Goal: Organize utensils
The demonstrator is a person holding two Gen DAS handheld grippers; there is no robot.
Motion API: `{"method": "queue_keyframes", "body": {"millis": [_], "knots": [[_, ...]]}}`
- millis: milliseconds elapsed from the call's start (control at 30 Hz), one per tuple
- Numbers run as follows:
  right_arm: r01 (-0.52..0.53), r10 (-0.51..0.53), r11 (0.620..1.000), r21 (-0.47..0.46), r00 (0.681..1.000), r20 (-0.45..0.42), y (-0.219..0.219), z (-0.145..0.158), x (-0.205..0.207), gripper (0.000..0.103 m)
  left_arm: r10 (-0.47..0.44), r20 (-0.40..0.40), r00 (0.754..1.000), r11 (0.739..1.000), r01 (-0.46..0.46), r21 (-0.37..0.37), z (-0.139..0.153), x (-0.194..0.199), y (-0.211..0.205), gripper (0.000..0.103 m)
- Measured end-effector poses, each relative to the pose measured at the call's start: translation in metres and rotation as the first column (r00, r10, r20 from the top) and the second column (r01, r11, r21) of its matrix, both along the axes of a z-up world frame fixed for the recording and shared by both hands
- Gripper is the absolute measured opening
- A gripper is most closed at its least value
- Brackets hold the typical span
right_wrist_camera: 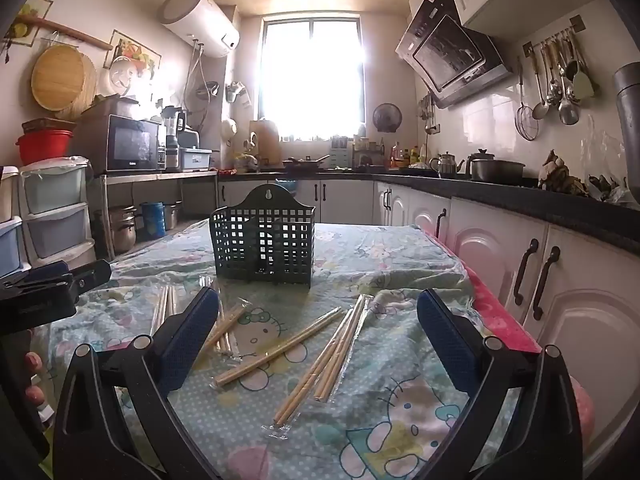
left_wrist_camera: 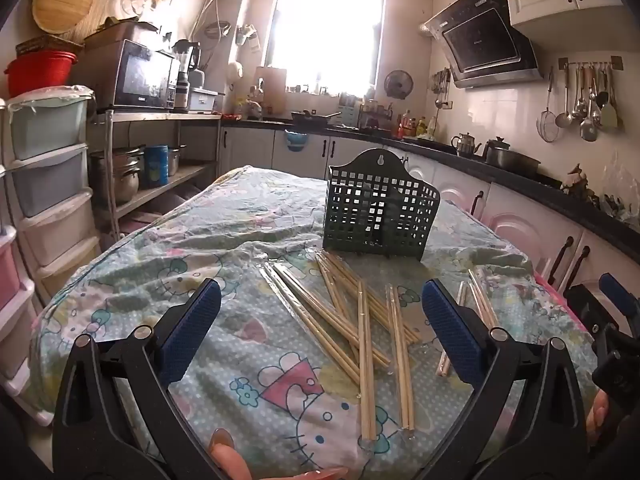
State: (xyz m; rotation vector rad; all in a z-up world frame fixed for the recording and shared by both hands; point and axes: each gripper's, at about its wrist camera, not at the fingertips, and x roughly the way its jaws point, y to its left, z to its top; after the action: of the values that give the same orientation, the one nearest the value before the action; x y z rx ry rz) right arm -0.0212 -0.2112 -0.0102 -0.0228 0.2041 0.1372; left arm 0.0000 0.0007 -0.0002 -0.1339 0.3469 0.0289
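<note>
A kitchen desk [left_wrist_camera: 120,288] draped in a cartoon-cat tablecloth [left_wrist_camera: 248,224] carries the scene. The left tool [left_wrist_camera: 320,320] hangs above the near edge, tilted slightly down, its blue-padded fingers [left_wrist_camera: 192,332] spread to their widest with nothing gripped between them. A person's fingertips show at the bottom of its view.

Directly ahead of the left tool, between its fingers and a little beyond, wrapped wooden chopsticks [left_wrist_camera: 360,320] lie in a loose, crossed heap on the cloth, each pair in a clear sleeve. Past the heap, ahead and slightly to the right, a dark green perforated utensil holder [left_wrist_camera: 380,216] stands upright, its hanging tab at the top; no chopsticks are seen inside it.

To the right, the right tool [right_wrist_camera: 318,328] also hovers over the desk, pointing nearly level, fingers [right_wrist_camera: 448,340] fully apart and holding nothing. Just ahead of it, between its fingers, three more chopstick pairs [right_wrist_camera: 320,352] lie scattered on the cloth, and others rest just beside and behind its left finger. The utensil holder [right_wrist_camera: 264,240] stands beyond these, ahead and to the left. The left tool's dark body edges in at the far left of this view [right_wrist_camera: 52,284].
</note>
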Motion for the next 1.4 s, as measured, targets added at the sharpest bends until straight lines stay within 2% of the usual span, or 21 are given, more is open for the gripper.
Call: {"method": "queue_keyframes", "body": {"millis": [1400], "knots": [[-0.001,0.001,1.000,0.010,1.000,0.008,0.0008,-0.0005,-0.0035,0.097,-0.001,0.007,1.000,1.000,0.001,-0.001,0.0012,-0.0008,0.0008,0.092]]}}
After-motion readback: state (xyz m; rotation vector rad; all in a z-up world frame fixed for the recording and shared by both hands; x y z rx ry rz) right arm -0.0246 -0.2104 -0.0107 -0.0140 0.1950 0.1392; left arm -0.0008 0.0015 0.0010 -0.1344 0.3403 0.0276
